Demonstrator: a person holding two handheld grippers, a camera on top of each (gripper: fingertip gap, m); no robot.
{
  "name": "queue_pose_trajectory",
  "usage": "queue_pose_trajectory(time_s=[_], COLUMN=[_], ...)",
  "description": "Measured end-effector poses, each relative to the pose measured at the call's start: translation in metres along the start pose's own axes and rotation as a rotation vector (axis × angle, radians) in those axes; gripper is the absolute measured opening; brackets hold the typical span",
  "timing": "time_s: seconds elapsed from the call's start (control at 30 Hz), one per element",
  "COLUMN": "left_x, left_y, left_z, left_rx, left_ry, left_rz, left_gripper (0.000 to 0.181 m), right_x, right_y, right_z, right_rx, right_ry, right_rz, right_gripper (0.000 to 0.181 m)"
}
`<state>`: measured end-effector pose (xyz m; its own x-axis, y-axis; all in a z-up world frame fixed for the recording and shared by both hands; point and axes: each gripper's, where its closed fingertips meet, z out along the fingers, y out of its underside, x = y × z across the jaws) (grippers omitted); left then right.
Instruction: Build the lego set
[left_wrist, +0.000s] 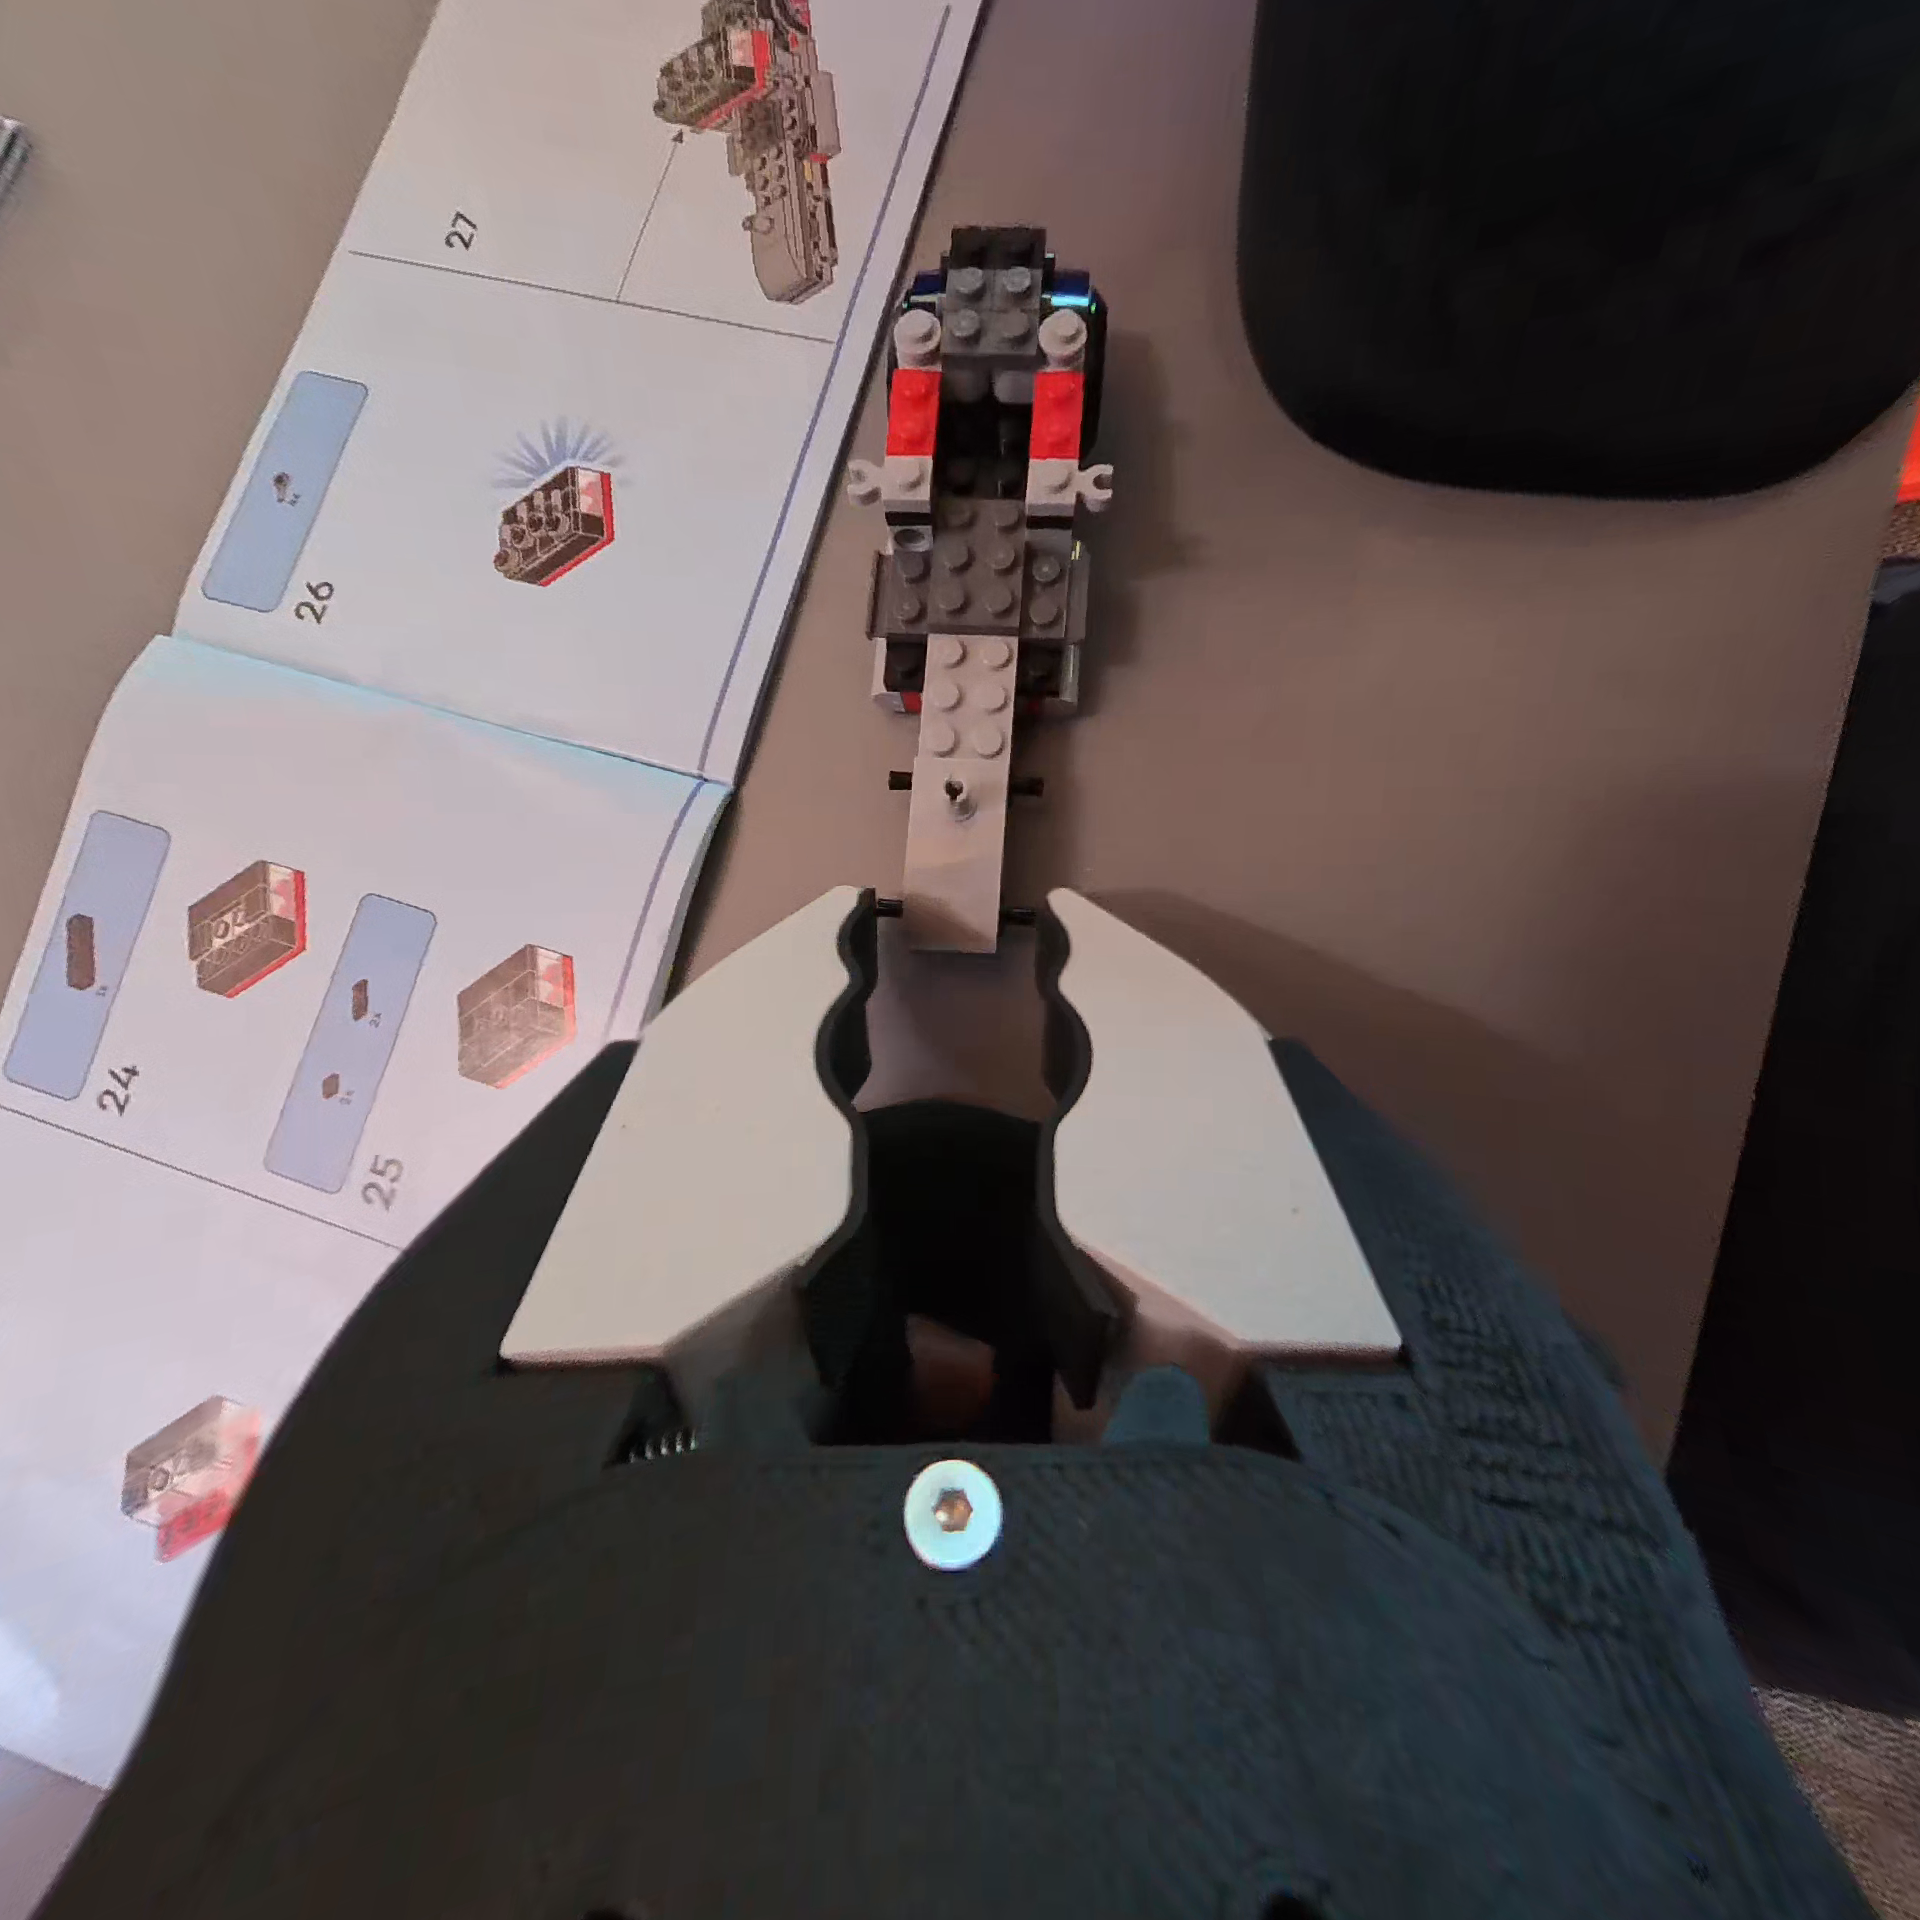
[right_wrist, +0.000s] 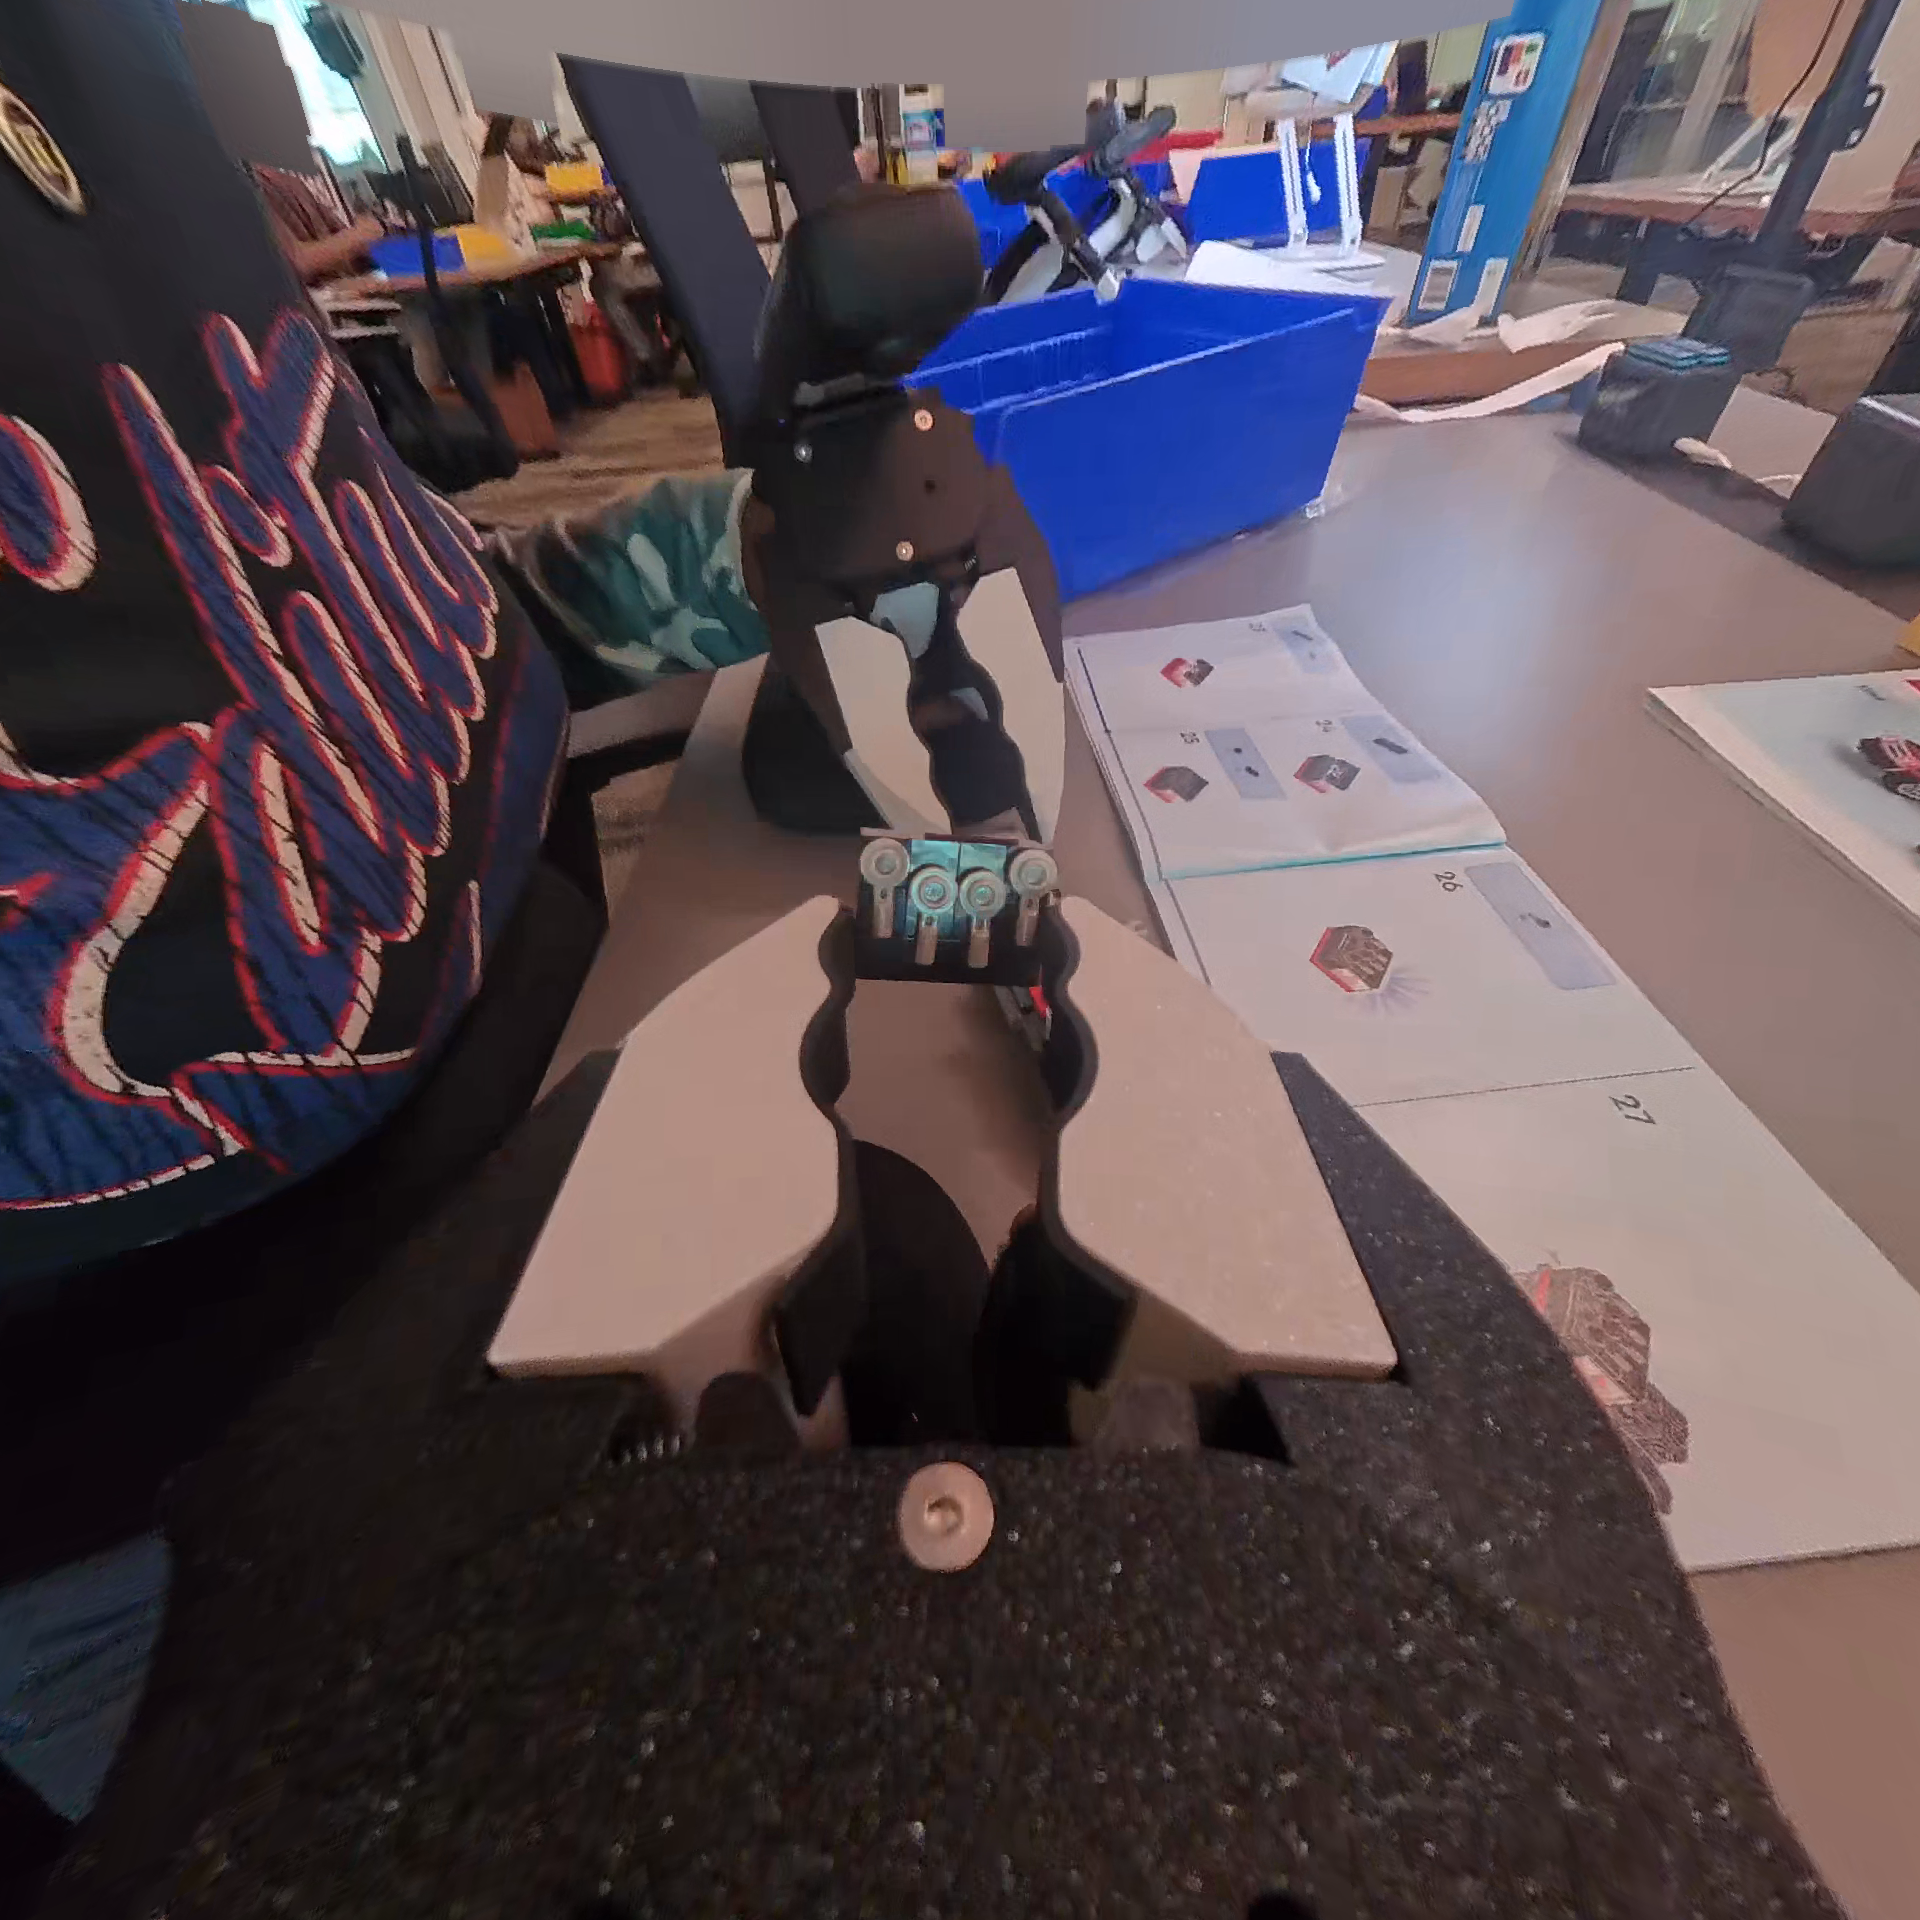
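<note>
The left gripper (left_wrist: 956, 925) is pinching the pale nose plate of the lego model (left_wrist: 982, 540), jaws narrowed onto the plate's sides. The right gripper (right_wrist: 951, 940) is clamping a small black engine block (right_wrist: 956, 914) with four silver nozzles, held at the model's far end. The model is sitting on the grey table (left_wrist: 1403, 727), just beside the open instruction booklet (left_wrist: 499, 582). Its long axis is running straight away from the left gripper, nose near, tail far. It looks light and stiff but likely to pop apart at joints, so gripping the thick middle body seems safer than the thin nose.
</note>
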<state>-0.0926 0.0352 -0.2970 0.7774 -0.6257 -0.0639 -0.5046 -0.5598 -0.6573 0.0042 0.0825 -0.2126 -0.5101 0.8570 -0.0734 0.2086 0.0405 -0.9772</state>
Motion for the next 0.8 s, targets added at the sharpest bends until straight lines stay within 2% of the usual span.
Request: queue_pose_trajectory(time_s=[0.13,0.33,0.67,0.8], left_x=[-0.007,-0.013,-0.017,-0.018], left_y=[-0.003,-0.004,-0.006,-0.003], left_z=[-0.001,0.004,0.009,0.011], left_rx=[0.016,0.009,0.019,0.001], left_ry=[0.03,0.146,0.165,0.164], left_rz=[0.073,0.129,0.115,0.099], left_gripper=[0.029,0.029,0.029,0.03], right_x=[0.002,0.009,0.015,0.023], right_y=[-0.003,0.005,0.01,0.013], right_z=[-0.003,0.003,0.006,0.006], right_rx=[0.031,-0.021,-0.054,-0.068], right_ry=[-0.004,0.054,0.112,0.182], right_rz=[0.015,0.019,0.009,-0.003], right_gripper=[0.034,0.034,0.034,0.034])
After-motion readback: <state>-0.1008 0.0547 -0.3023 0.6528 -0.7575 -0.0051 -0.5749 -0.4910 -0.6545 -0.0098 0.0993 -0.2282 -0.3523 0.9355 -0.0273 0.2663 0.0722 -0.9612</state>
